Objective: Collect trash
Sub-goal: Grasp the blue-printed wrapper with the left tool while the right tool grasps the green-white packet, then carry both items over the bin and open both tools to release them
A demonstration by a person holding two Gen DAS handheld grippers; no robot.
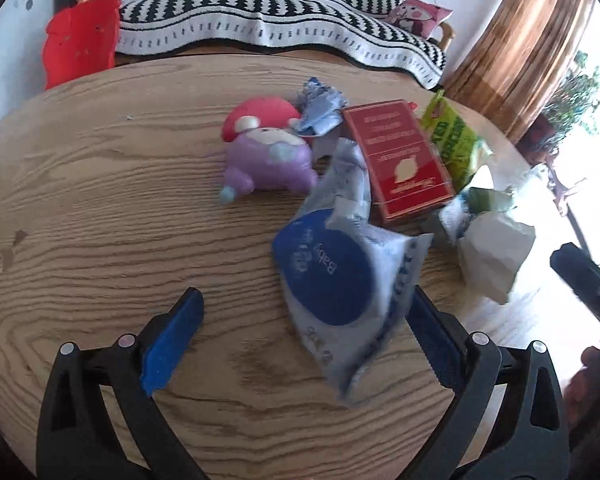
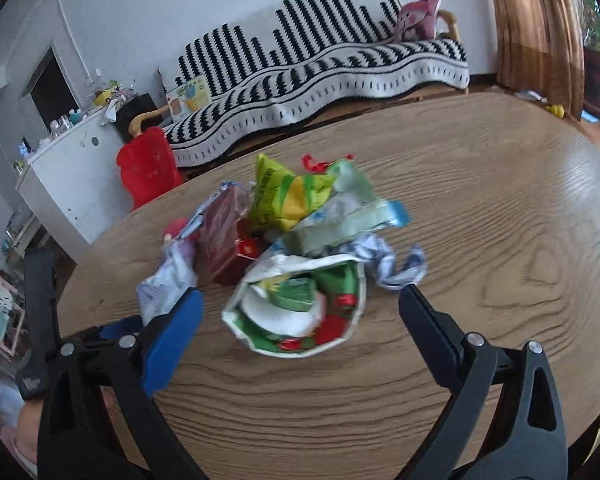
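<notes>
Your left gripper (image 1: pixel 306 336) stands wide open low in the left wrist view, blue pads spread far apart. A white and blue baby-wipes packet (image 1: pixel 342 280) lies on the wooden table (image 1: pixel 100 200) between the fingers, close against the right-hand pad; the blur leaves it unclear whether that pad touches it, and the left-hand pad is clearly apart from it. Nothing is gripped.

Above the packet, near the centre of that frame, sits a purple and red plush toy (image 1: pixel 268 148), with a crumpled blue and white wrapper (image 1: pixel 320 104) just beside its upper right. To the right lies a red carton (image 1: pixel 398 160), then a green snack bag (image 1: pixel 452 140), and lower right a white paper bag (image 1: pixel 496 248).

Your right gripper (image 2: pixel 302 304) is also wide open in the lower half of the right wrist view, holding nothing. Between and just above its fingertips lies an open white bag with green and red print (image 2: pixel 300 312), stuffed with wrappers. Behind it, in mid-frame, the trash heaps together: a yellow-green snack bag (image 2: pixel 284 196), a pale green packet (image 2: pixel 340 224), a dark red carton (image 2: pixel 224 240) and a blue and white crumpled wrapper (image 2: pixel 392 260). The other gripper's black frame (image 2: pixel 40 320) shows at the left edge.
</notes>
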